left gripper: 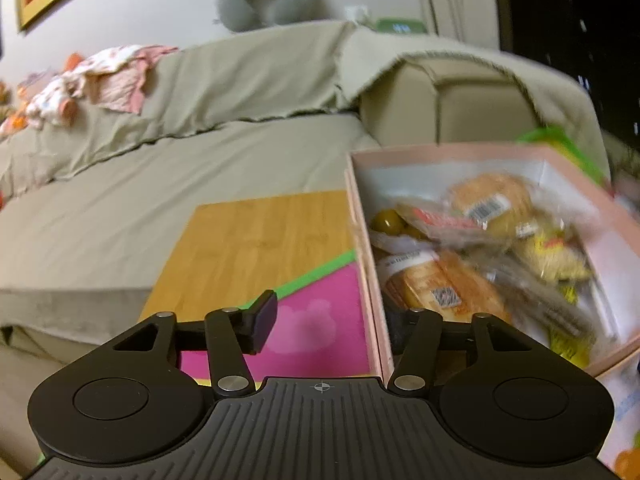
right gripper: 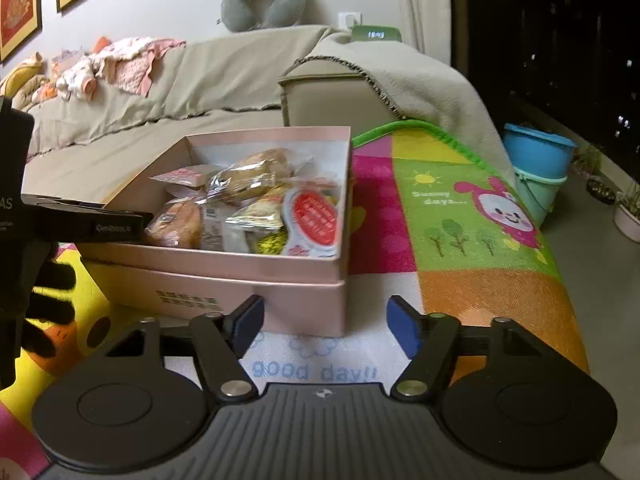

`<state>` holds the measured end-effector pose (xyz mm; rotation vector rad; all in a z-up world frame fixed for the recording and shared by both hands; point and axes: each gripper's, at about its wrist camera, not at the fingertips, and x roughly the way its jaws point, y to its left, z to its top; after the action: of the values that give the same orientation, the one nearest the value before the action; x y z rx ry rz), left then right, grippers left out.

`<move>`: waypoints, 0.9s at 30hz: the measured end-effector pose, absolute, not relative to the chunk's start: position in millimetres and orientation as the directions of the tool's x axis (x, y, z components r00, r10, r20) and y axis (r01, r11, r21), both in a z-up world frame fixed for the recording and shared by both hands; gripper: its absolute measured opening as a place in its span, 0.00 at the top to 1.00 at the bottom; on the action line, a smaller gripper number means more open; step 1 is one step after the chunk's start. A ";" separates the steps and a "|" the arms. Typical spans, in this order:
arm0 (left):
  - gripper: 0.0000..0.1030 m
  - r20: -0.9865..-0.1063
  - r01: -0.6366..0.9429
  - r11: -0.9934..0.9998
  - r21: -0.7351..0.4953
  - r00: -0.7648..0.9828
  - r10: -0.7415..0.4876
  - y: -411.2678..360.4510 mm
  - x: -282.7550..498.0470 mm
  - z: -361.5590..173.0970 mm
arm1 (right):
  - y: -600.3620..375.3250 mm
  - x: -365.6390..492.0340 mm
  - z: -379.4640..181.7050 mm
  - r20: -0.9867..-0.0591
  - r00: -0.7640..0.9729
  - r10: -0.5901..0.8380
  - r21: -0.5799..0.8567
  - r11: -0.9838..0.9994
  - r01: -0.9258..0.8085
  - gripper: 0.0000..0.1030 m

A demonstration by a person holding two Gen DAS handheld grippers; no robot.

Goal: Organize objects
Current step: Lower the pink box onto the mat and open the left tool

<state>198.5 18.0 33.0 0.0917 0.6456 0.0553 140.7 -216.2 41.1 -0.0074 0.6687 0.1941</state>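
A pink cardboard box (right gripper: 256,266) full of wrapped breads and snack packets (right gripper: 256,204) stands on a colourful play mat (right gripper: 472,216). In the left wrist view the box (left gripper: 366,248) is at the right, its packets (left gripper: 472,248) blurred. My left gripper (left gripper: 332,320) is open and straddles the box's left wall: one finger is over the pink mat, the other inside the box. It also shows in the right wrist view (right gripper: 92,220) at the box's left rim. My right gripper (right gripper: 324,324) is open and empty, just in front of the box's near right corner.
A wooden board (left gripper: 256,248) lies left of the box against a sofa (left gripper: 160,184) draped in a beige cover, with baby clothes (left gripper: 92,80) and a grey neck pillow (right gripper: 264,0) on it. Blue and green buckets (right gripper: 536,164) stand on the floor at the right.
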 end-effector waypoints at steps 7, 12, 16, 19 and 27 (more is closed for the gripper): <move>0.45 -0.361 -0.034 0.988 0.148 0.928 0.086 7.7 95.3 74.1 | -227.5 98.5 40.9 -0.626 0.758 0.184 0.085 0.982 -0.169 0.00; 0.45 -0.445 0.055 0.990 0.131 0.895 0.009 -4.8 17.6 55.9 | -209.5 58.1 32.0 -0.674 0.698 0.241 0.100 0.966 -0.238 0.00; 0.44 -0.560 0.103 0.990 0.096 0.828 -0.032 -17.8 0.3 26.6 | -188.3 44.1 21.8 -0.689 0.703 0.178 0.006 0.971 -0.240 0.00; 0.46 -0.578 0.079 0.995 0.067 0.816 -0.026 -19.6 3.6 16.7 | -189.2 43.5 17.6 -0.687 0.708 0.163 0.004 0.975 -0.221 0.00; 0.43 -0.571 0.034 0.999 0.009 0.820 -0.023 -12.6 -5.6 3.4 | -198.2 37.7 10.1 -0.623 0.774 0.117 0.022 0.991 -0.132 0.00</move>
<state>-5.6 -12.6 3.4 0.0192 0.6078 -0.0305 37.7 -198.2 10.1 -0.0232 0.6726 0.1350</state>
